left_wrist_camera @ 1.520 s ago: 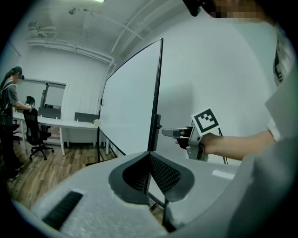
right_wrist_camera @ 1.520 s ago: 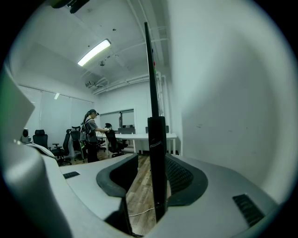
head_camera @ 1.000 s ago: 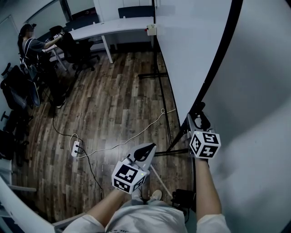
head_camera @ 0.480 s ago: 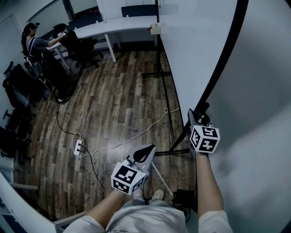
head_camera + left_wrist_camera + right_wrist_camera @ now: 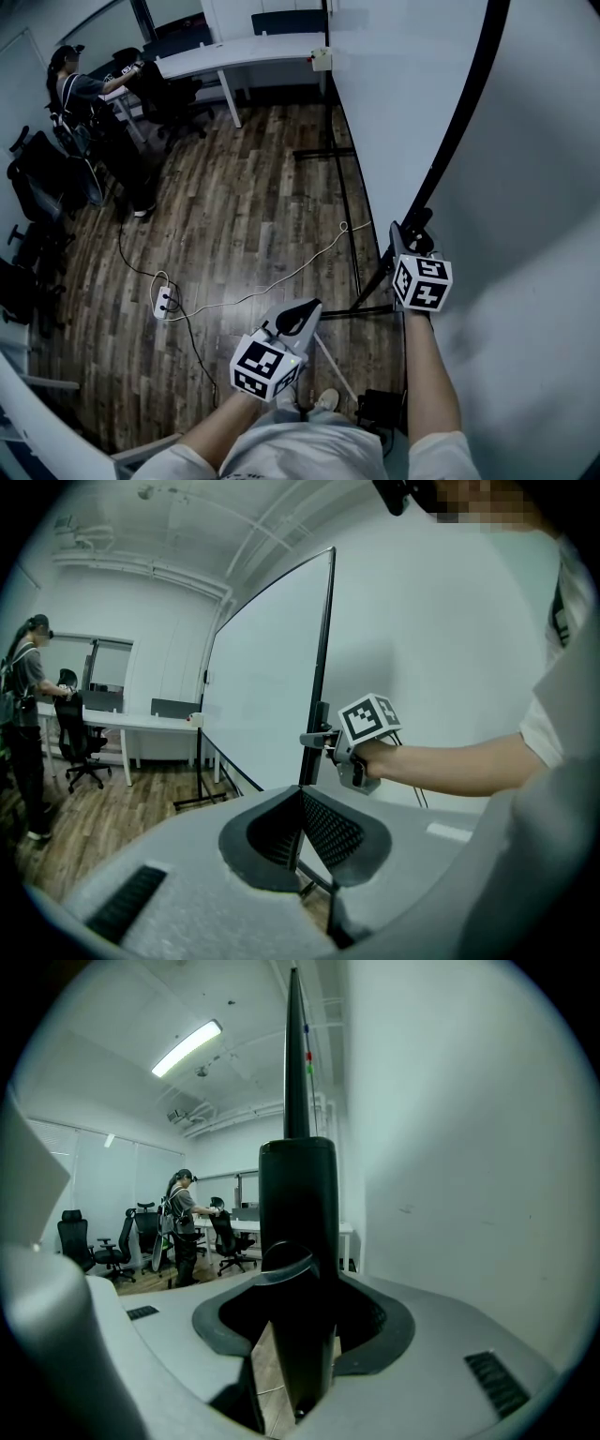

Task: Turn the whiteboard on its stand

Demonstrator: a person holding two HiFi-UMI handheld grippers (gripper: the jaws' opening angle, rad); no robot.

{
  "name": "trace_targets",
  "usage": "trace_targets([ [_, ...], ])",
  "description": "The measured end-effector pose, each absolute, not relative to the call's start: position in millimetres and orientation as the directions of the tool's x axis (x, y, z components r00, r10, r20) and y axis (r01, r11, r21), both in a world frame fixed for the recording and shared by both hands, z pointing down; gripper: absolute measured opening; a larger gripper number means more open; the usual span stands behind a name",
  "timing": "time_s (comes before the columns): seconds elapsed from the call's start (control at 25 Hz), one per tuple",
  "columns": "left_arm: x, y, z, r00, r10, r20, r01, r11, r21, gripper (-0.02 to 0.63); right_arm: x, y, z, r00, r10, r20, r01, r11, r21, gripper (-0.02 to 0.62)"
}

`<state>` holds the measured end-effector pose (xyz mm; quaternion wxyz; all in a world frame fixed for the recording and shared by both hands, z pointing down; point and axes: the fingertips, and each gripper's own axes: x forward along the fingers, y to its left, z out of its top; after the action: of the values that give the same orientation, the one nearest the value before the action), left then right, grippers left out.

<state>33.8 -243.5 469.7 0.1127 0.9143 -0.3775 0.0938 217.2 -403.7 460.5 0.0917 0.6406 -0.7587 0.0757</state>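
The whiteboard [image 5: 403, 103] stands upright on its black stand [image 5: 342, 187], with its black side frame [image 5: 459, 131] running down to my right gripper [image 5: 412, 239]. That gripper sits at the frame's lower end. In the right gripper view the black frame [image 5: 298, 1204] stands between the jaws, which are closing, and a gap still shows on its left side. My left gripper [image 5: 298, 314] hangs free over the floor, shut on nothing. The left gripper view shows the board [image 5: 267, 686] edge-on with the right gripper [image 5: 319, 738] at its frame.
A white wall [image 5: 534, 262] is close behind the board on the right. A power strip [image 5: 162, 302] with cables lies on the wood floor. A person [image 5: 70, 89] stands by office chairs [image 5: 28, 187] and a white desk [image 5: 234, 56] at the back left.
My right gripper has edged up slightly along the board's frame. The left gripper has stayed where it was.
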Motion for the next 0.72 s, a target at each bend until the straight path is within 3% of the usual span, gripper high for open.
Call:
trace_targets([
  [0.72, 38, -219, 469, 0.729, -0.637, 0.251, -0.679, -0.719, 0.148, 0.011, 236, -337, 461, -0.136, -0.956, 0.261, -0.989, 0.145, 0.015, 0.184],
])
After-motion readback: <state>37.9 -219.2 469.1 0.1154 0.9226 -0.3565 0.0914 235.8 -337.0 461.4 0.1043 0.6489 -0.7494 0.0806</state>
